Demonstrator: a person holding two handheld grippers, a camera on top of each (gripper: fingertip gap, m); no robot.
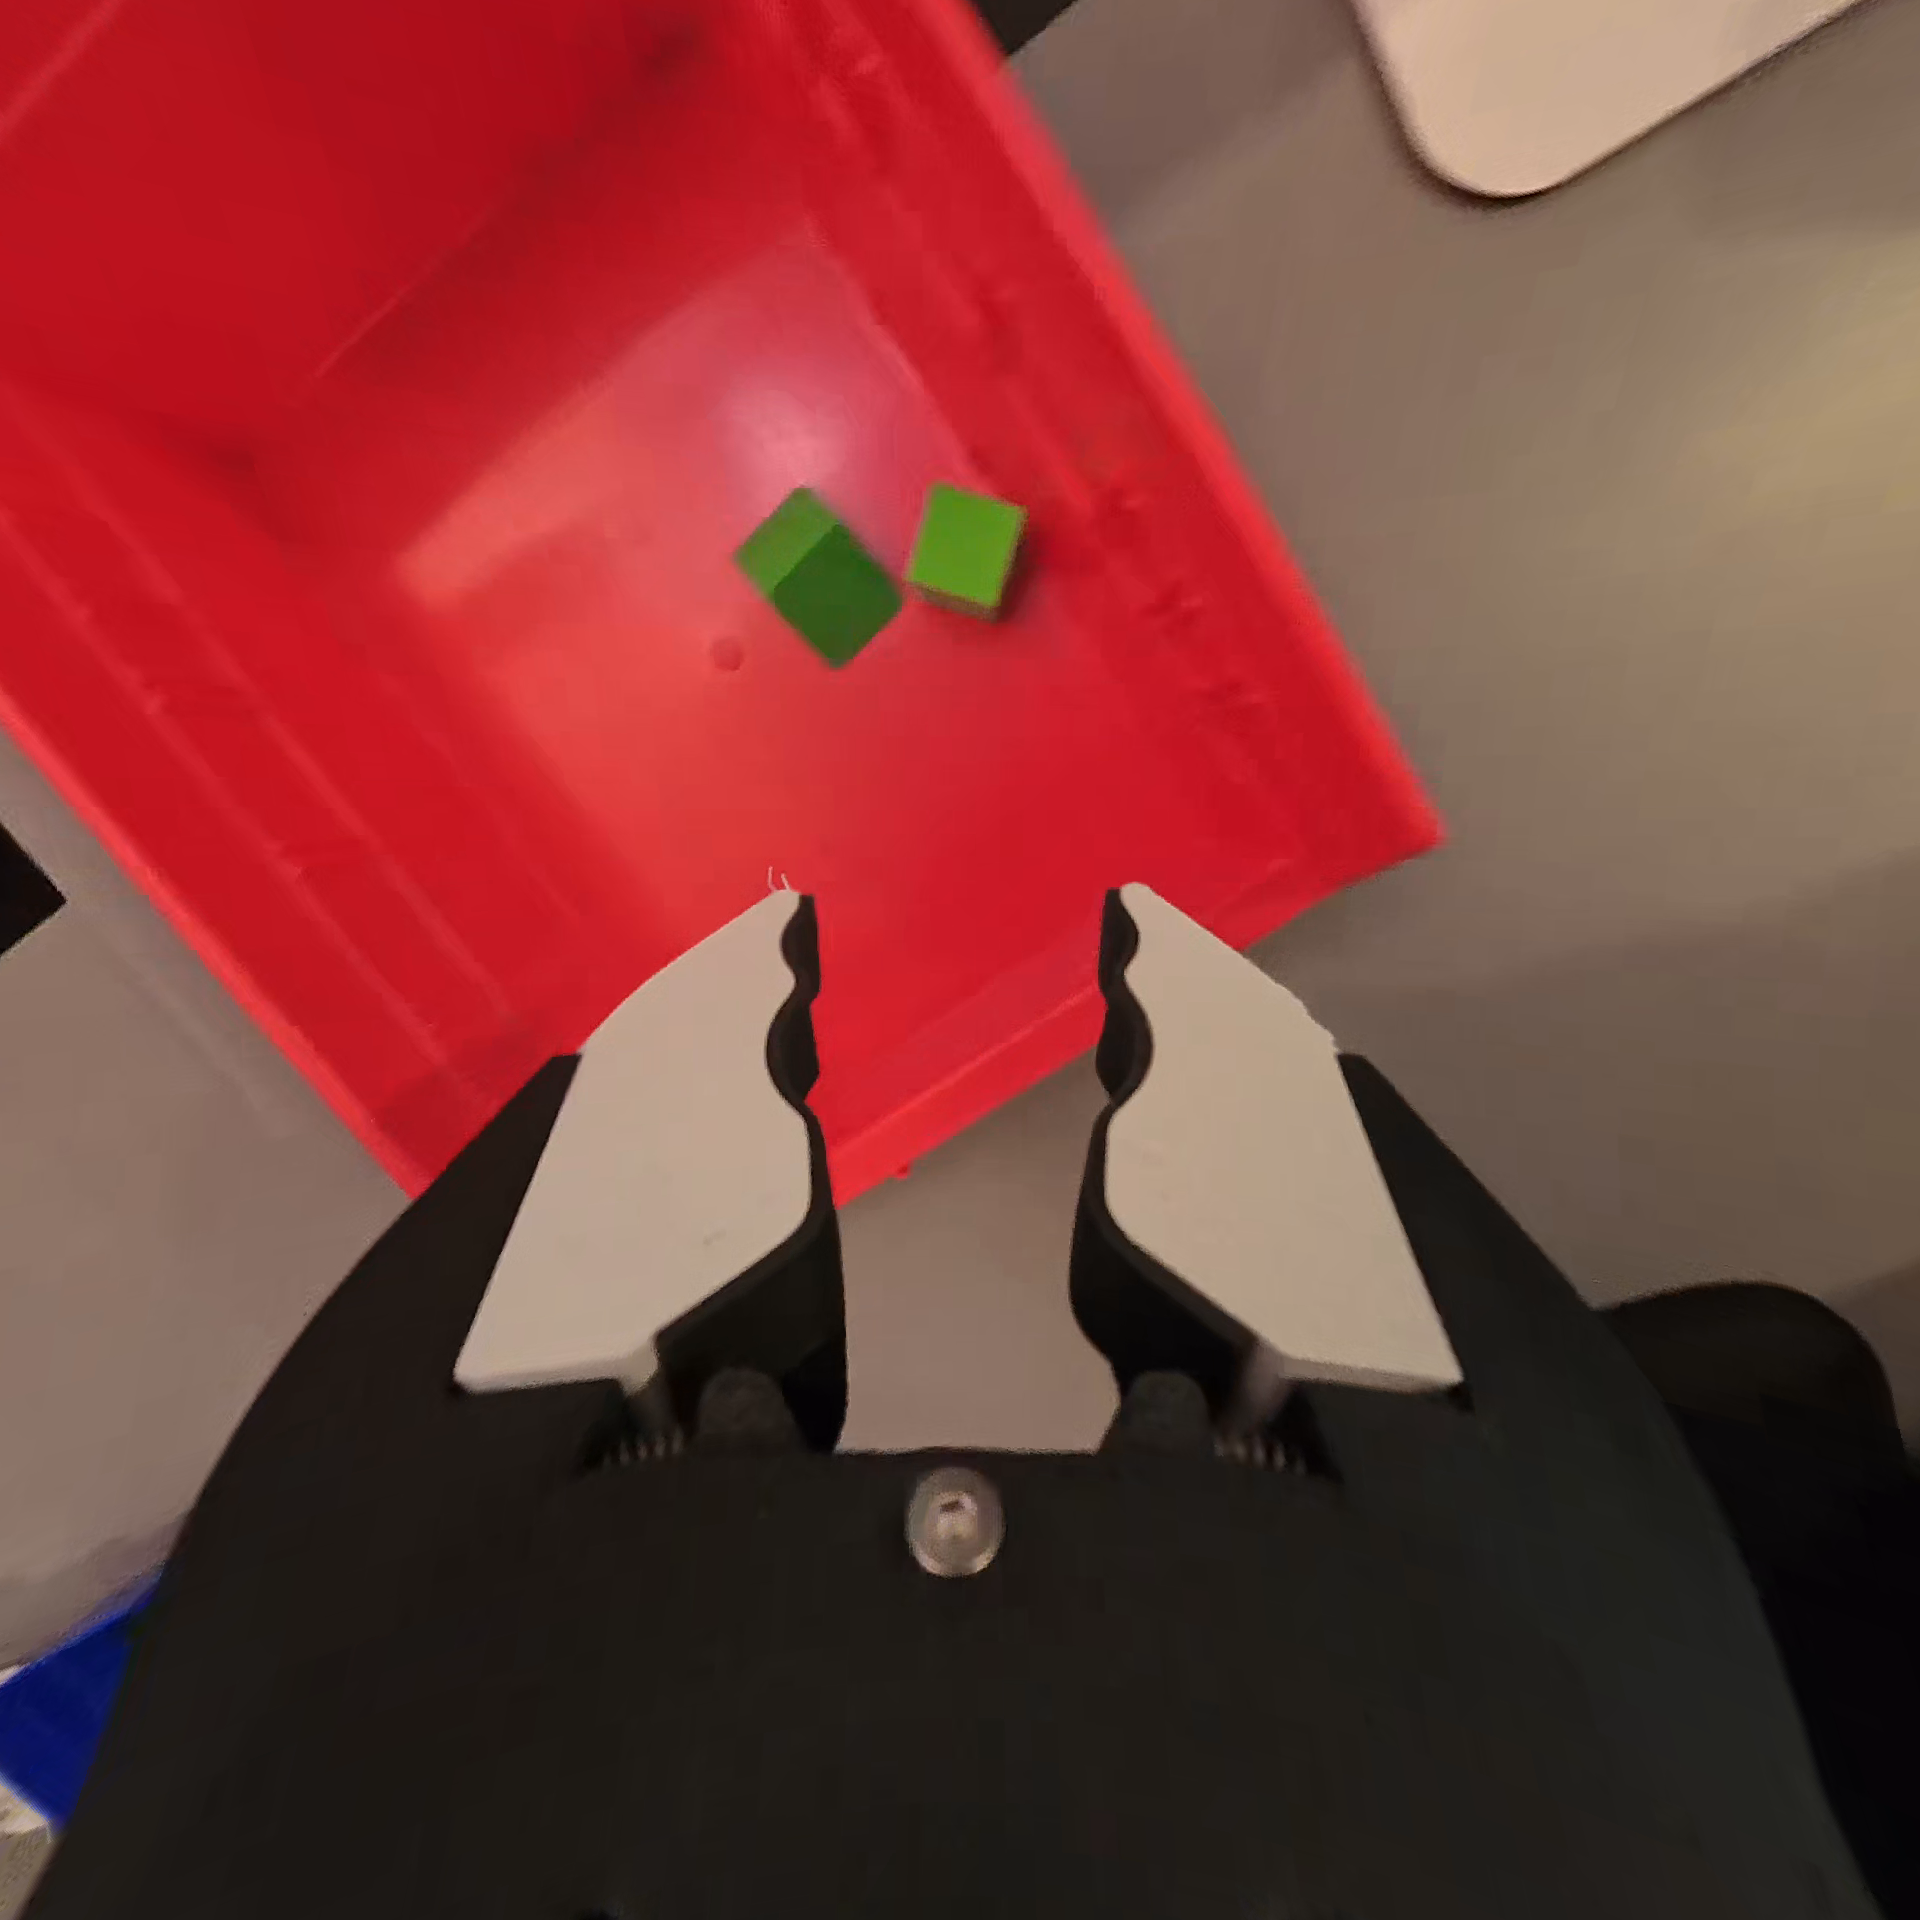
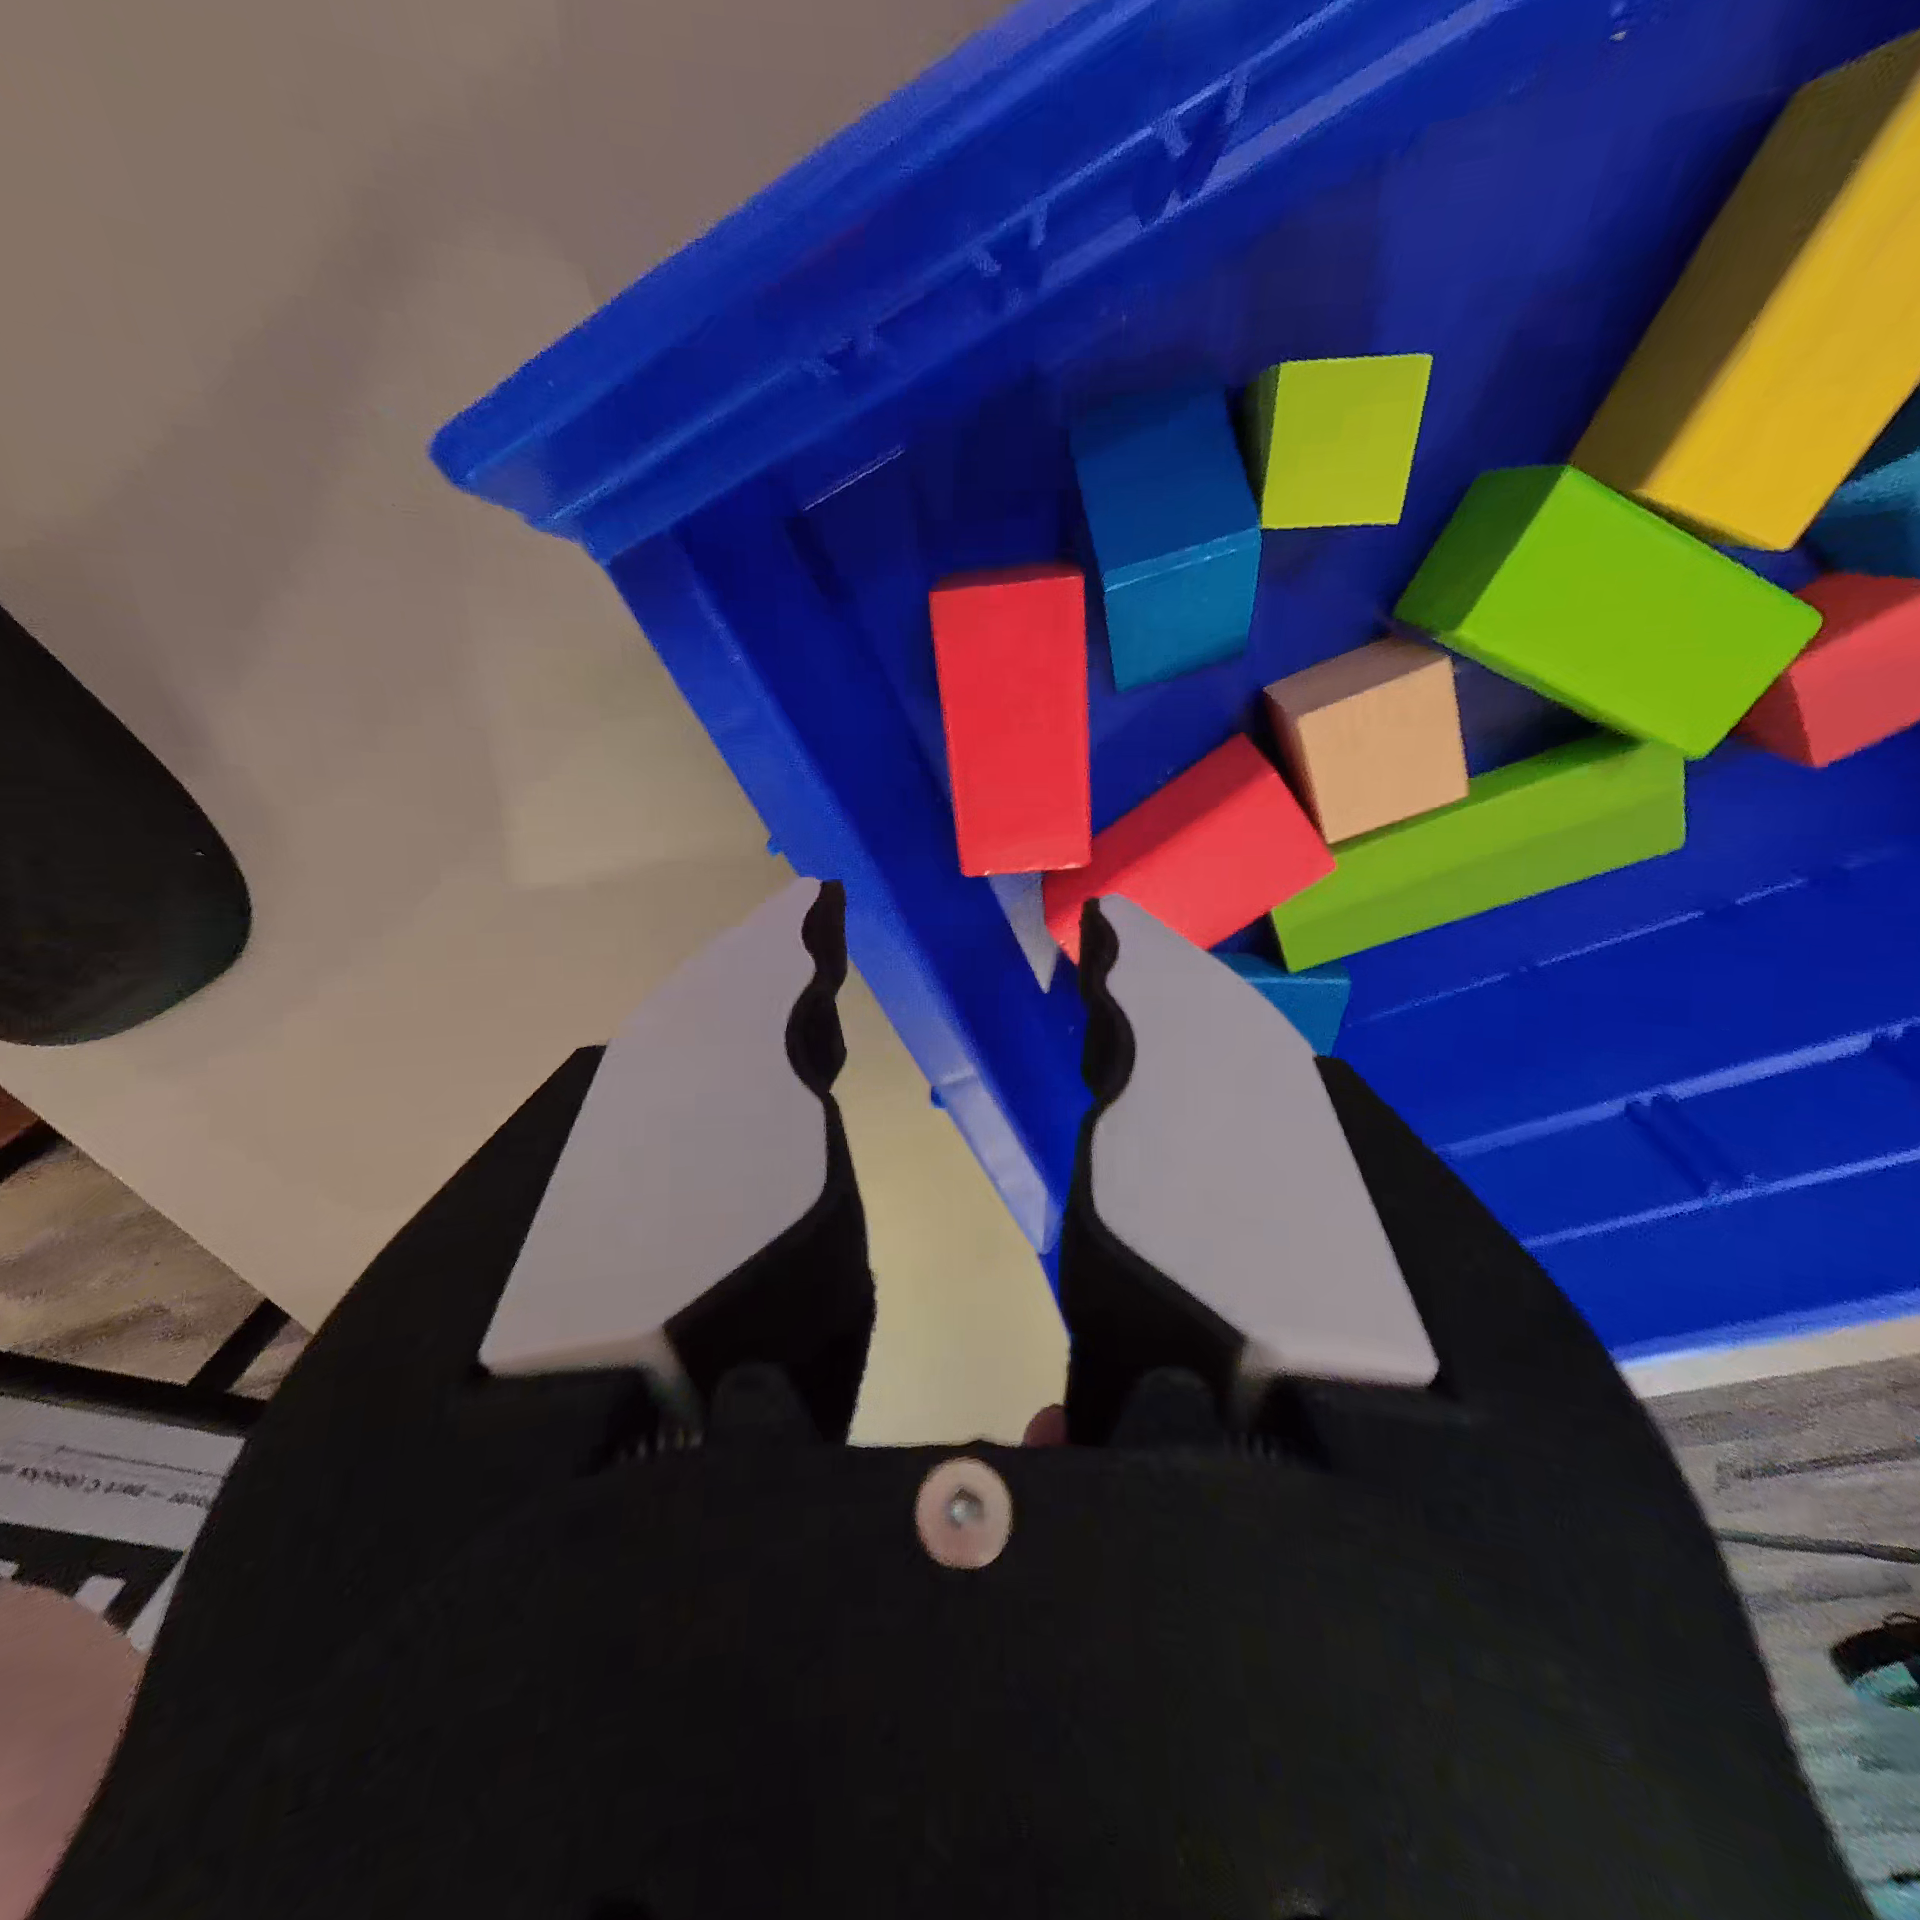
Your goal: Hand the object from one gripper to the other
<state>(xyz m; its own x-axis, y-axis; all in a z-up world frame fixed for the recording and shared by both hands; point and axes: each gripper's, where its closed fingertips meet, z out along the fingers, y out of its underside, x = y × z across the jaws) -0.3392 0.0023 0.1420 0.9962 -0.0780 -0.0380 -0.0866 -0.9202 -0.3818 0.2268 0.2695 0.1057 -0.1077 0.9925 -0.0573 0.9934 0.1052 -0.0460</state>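
Observation:
In the left wrist view, a red bin [image 1: 312,520] holds two green blocks: a darker one [image 1: 819,577] and a lighter one [image 1: 966,553] side by side. My left gripper [image 1: 958,909] hangs above the bin's near corner, open, with nothing between its fingers. In the right wrist view, a blue bin [image 2: 748,343] holds several coloured blocks, among them a red block [image 2: 1013,722], a second red block [image 2: 1195,847] and a tan cube [image 2: 1369,738]. My right gripper [image 2: 958,914] is open and empty above the blue bin's left wall.
The bins stand on a pale table [image 2: 312,416]. A white object [image 1: 1558,83] lies at the far right of the red bin. A dark rounded object [image 2: 94,883] sits at the left of the right wrist view. The floor [image 2: 104,1247] shows below the table edge. Some 65 cm of space lies between my two pairs of fingers. The dark rounded object [image 2: 94,883] lies around 20 cm away from my right fingertips.

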